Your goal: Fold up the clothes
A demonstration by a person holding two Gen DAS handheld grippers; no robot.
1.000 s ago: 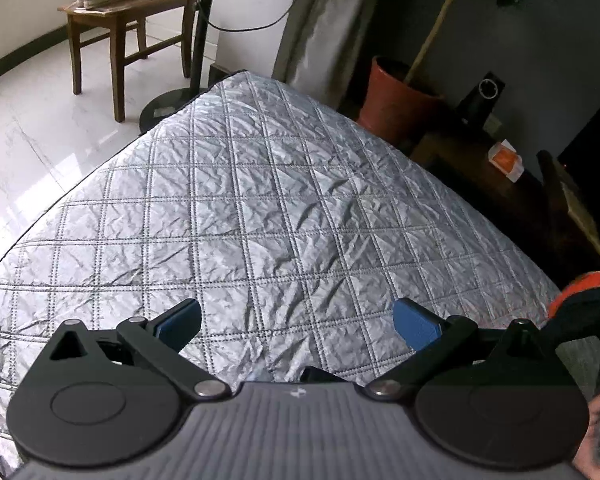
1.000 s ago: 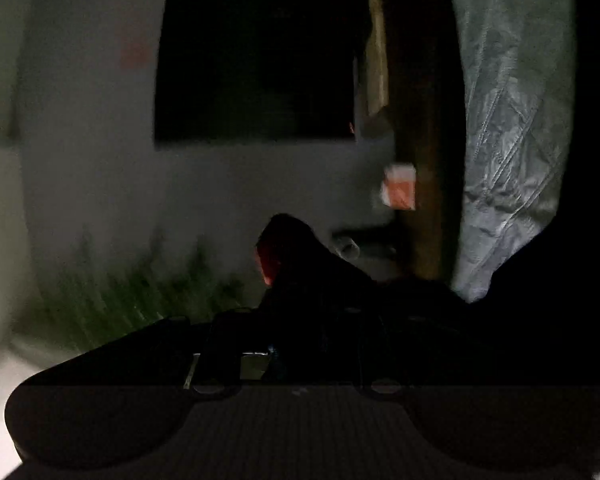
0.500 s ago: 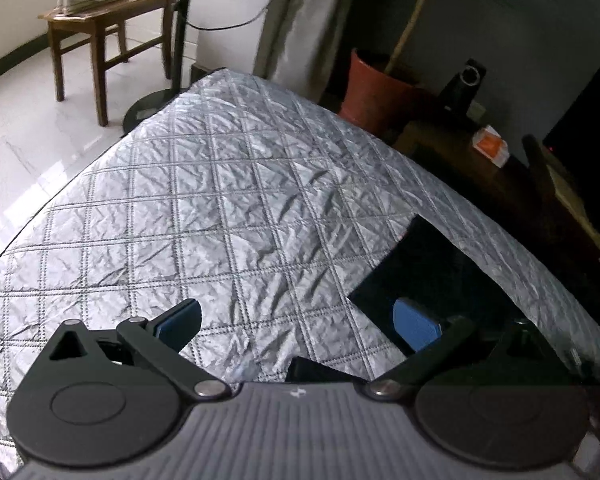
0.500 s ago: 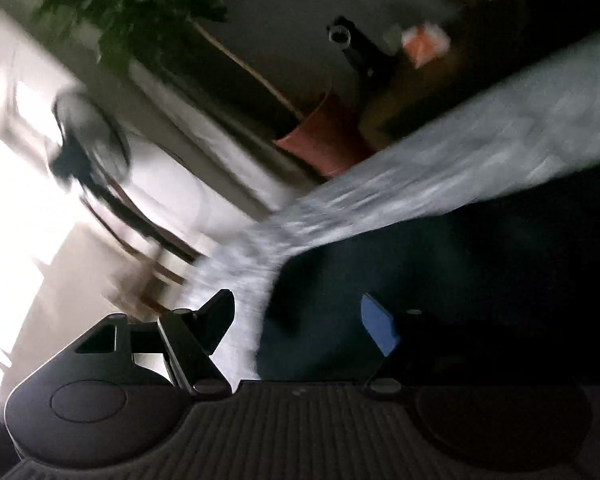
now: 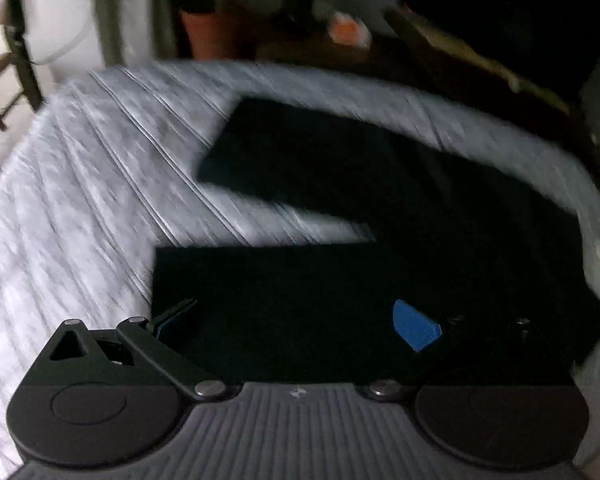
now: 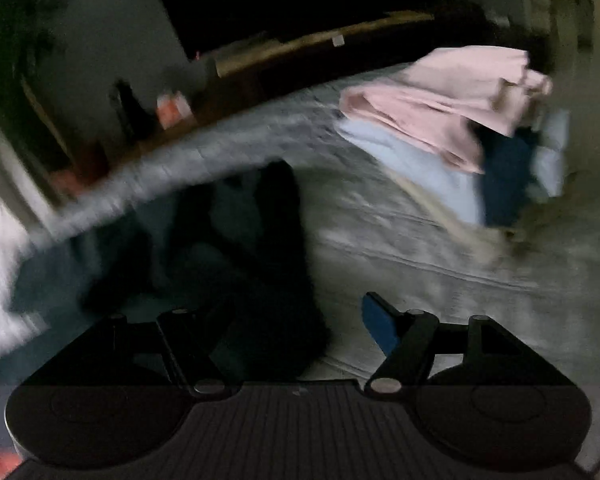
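Left wrist view: dark trousers [image 5: 380,208] are laid flat on quilted cover [image 5: 80,200]; left gripper [image 5: 296,322] is held spread above them, nothing pinched. Right wrist view: right gripper [image 6: 300,320] has just been opening, nothing between jaws; pink cloth [image 6: 452,96] is heaped nearby.

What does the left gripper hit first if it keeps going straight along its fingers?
Most likely the dark garment spread on the quilted silver cover. The left gripper stands open and angled down over it. Motion blur leaves the gap unclear.
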